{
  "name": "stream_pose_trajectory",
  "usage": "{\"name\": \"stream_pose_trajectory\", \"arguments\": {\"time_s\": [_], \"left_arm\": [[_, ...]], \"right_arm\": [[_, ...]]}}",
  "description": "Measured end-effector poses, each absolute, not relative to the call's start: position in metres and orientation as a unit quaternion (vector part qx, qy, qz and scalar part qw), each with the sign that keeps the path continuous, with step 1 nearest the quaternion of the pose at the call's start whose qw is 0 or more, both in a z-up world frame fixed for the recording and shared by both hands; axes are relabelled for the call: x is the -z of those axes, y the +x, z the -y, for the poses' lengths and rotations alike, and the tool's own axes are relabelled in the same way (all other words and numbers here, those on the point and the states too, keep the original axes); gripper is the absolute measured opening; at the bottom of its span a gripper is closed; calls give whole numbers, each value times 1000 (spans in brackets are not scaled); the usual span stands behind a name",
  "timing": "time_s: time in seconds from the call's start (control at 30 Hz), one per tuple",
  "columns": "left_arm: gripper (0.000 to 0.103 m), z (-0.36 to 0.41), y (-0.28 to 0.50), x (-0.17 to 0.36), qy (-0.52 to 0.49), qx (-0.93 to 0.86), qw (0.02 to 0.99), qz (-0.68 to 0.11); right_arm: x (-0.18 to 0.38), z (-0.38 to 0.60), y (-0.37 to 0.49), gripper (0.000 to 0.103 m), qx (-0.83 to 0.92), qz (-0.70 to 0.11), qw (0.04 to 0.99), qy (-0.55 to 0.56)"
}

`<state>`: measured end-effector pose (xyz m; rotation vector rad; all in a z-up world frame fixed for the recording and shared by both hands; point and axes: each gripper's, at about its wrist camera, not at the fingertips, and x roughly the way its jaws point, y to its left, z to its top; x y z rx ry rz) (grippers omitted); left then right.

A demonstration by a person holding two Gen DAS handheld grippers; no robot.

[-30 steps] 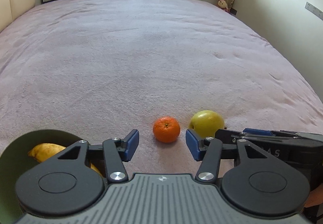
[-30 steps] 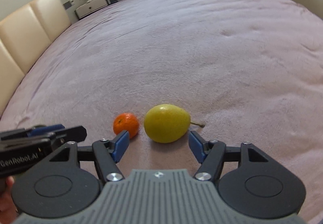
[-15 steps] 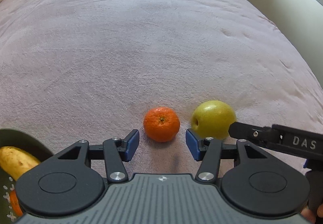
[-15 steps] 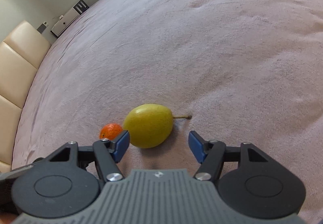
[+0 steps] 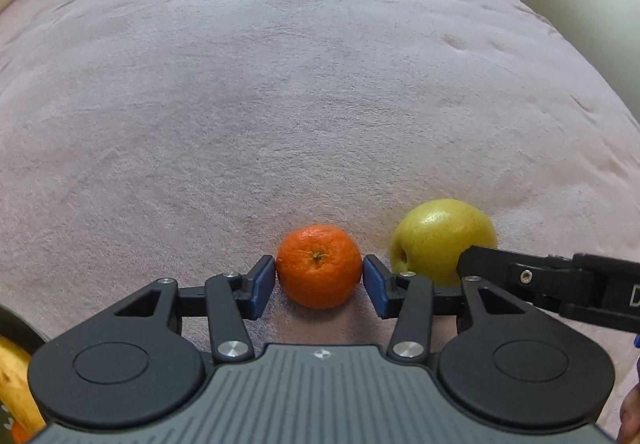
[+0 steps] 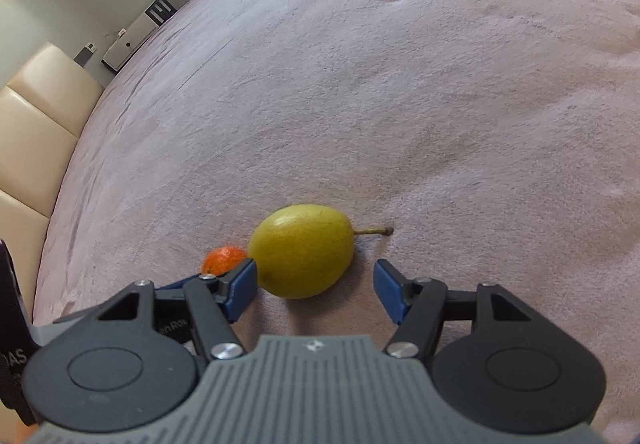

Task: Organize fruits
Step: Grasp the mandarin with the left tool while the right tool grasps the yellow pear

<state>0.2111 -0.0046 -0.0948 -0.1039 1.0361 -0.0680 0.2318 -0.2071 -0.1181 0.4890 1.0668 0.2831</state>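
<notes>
The tangerine point(image 5: 319, 266) lies on the pink bed cover point(image 5: 280, 104), low in the left wrist view at about six o'clock, its stem dimple facing the camera. The left tongs point(image 5: 319, 278) straddle it: the blue pads point(image 5: 262, 284) sit at nine and three o'clock of the fruit, and the jaws are closing, right at its skin, though a firm press cannot be told.

Just beside the tangerine, at its three o'clock, lies the yellow pear point(image 5: 442, 240). In the right wrist view the pear point(image 6: 302, 254) rests on its side with the stem pointing to three o'clock, and the tangerine point(image 6: 222, 258) peeks out behind it at nine o'clock. The right tongs point(image 6: 315, 286) stand open around the pear; the left pad is next to the fruit, the right pad stays apart from it.

The two tools crowd each other: a black finger of the right tongs crosses in front of the pear in the left view, close to the left tongs' right arm.

At the left view's eight o'clock edge a dark bowl point(image 5: 16, 328) holds a banana point(image 5: 14, 384). Beige headboard cushions point(image 6: 32, 148) border the bed.
</notes>
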Motion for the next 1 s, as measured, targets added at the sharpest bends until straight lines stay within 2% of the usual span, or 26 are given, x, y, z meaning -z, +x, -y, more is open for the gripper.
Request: {"name": "stream_pose_trajectory", "arguments": {"time_s": [0.1, 0.17, 0.33, 1.0], "left_arm": [[53, 0, 211, 94, -64, 33, 868, -492], [52, -3, 211, 93, -76, 31, 868, -490], [52, -5, 207, 82, -70, 24, 873, -481], [52, -19, 194, 58, -71, 11, 881, -468]], "right_arm": [[120, 210, 233, 64, -134, -503, 817, 248], [121, 211, 235, 71, -129, -506, 810, 267], [125, 218, 237, 71, -105, -507, 797, 310], [143, 207, 255, 72, -71, -521, 770, 361]]}}
